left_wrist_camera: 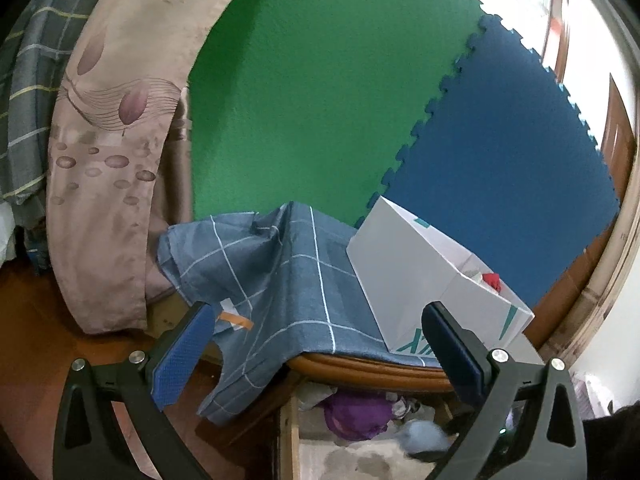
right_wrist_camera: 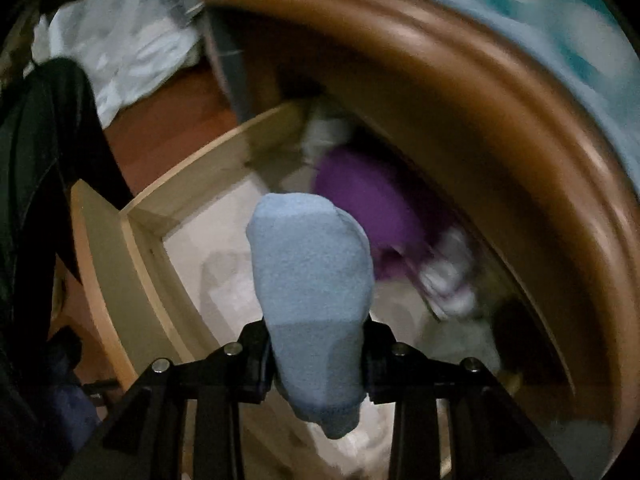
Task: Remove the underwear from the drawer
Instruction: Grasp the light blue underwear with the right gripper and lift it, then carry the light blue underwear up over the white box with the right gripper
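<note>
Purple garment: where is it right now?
The purple garment lies in the open drawer, at its back under the curved wooden tabletop edge. In the right wrist view it sits just beyond the light blue sock.

Home bedrm — bedding point(left_wrist_camera: 108, 168), wood drawer point(right_wrist_camera: 132, 216) w/ clothes point(right_wrist_camera: 372, 208).

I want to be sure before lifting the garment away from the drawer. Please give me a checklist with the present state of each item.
1. Right claw closed on the light blue garment: ok.
2. Garment clear of the drawer: cannot tell; the picture is blurred.
3. Purple garment not dragged along: ok, it lies apart.
4. Left claw free for other work: ok, open and holding nothing.
5. Drawer open enough: ok.
6. Grasped item really underwear: cannot tell; it resembles a sock.
</note>
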`<state>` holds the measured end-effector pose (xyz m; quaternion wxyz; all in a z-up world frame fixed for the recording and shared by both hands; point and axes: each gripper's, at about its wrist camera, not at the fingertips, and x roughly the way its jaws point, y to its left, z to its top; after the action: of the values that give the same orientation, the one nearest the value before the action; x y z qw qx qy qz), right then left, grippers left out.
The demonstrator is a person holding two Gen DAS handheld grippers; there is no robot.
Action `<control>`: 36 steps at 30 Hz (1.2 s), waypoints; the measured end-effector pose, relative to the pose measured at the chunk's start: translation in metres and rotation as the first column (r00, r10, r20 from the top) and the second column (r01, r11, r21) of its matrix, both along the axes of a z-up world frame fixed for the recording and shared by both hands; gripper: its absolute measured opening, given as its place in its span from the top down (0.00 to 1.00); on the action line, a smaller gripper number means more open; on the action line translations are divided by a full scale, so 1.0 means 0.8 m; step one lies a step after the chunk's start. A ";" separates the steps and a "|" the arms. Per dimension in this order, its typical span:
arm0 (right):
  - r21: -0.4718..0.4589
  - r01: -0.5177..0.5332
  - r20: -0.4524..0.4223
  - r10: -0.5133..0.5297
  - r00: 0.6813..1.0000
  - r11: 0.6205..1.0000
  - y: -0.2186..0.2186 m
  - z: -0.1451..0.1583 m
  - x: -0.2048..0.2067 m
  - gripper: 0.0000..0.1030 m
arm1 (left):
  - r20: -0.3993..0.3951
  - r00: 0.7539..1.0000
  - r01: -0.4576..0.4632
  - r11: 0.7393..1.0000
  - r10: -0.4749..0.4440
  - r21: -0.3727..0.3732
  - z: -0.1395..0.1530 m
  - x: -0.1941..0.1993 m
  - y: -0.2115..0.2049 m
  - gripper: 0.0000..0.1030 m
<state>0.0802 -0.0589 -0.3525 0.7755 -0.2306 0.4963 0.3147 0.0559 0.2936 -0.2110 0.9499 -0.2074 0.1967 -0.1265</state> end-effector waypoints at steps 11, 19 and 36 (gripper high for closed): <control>0.090 0.355 0.091 -0.362 0.928 0.931 -0.095 0.025 -0.035 0.68 | -0.071 0.997 -0.004 0.997 0.009 0.072 -0.005 0.014 -0.021 0.00; 0.114 0.509 0.198 -0.522 0.830 0.853 -0.133 0.082 -0.046 0.68 | -0.102 0.994 -0.015 0.994 0.026 0.107 -0.008 0.020 -0.028 0.00; 0.145 0.542 0.231 -0.561 0.795 0.828 -0.134 0.126 -0.059 0.68 | -0.137 0.990 0.006 0.986 0.018 0.168 -0.013 0.026 -0.044 0.00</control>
<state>0.0330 -0.1658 -0.2515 0.9001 -0.0879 0.4227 0.0590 0.0771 0.2584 -0.2211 0.9485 -0.1353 0.2714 -0.0918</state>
